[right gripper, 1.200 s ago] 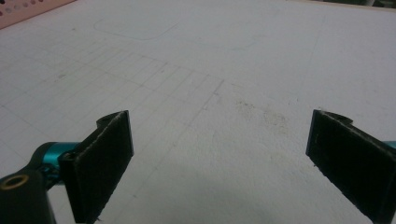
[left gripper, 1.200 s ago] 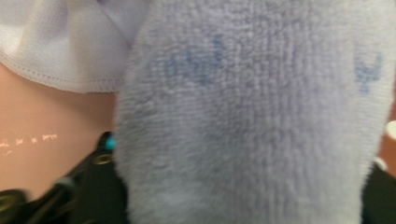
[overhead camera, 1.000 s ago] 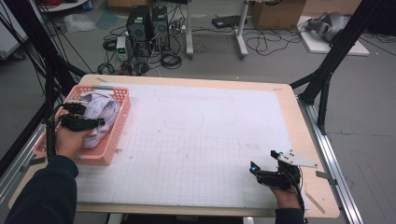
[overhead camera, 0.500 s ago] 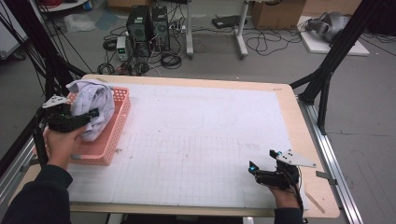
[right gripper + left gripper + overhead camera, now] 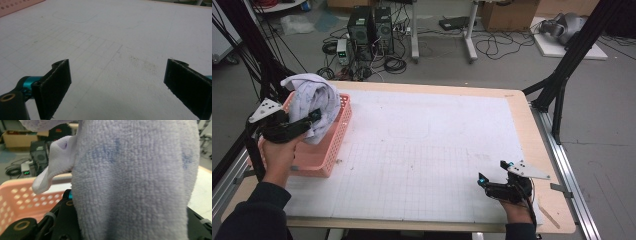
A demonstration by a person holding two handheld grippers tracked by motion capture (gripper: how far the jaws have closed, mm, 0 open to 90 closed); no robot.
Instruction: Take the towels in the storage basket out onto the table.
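My left gripper [image 5: 312,119] is shut on a pale lavender towel [image 5: 314,100], which hangs bunched above the pink plastic basket [image 5: 324,150] at the table's left edge. Up close in the left gripper view the towel [image 5: 130,182] drapes over the black jaws and hides most of them, with the basket's wall [image 5: 22,197] behind at the left. At the front right of the table my right gripper [image 5: 493,171] rests open, jaws pointing left. In the right gripper view its pads [image 5: 53,87] stand wide apart over the white gridded mat [image 5: 107,45], nothing between them.
The white gridded mat [image 5: 432,150] covers most of the wooden table [image 5: 557,220]. Beyond the far edge the floor holds computer towers [image 5: 369,27], cables and a cardboard box. Black frame posts [image 5: 562,80] stand by the table's right and left corners.
The left gripper has lifted the towel up out of the basket and carried it toward the basket's far end. The right gripper has stayed where it was.
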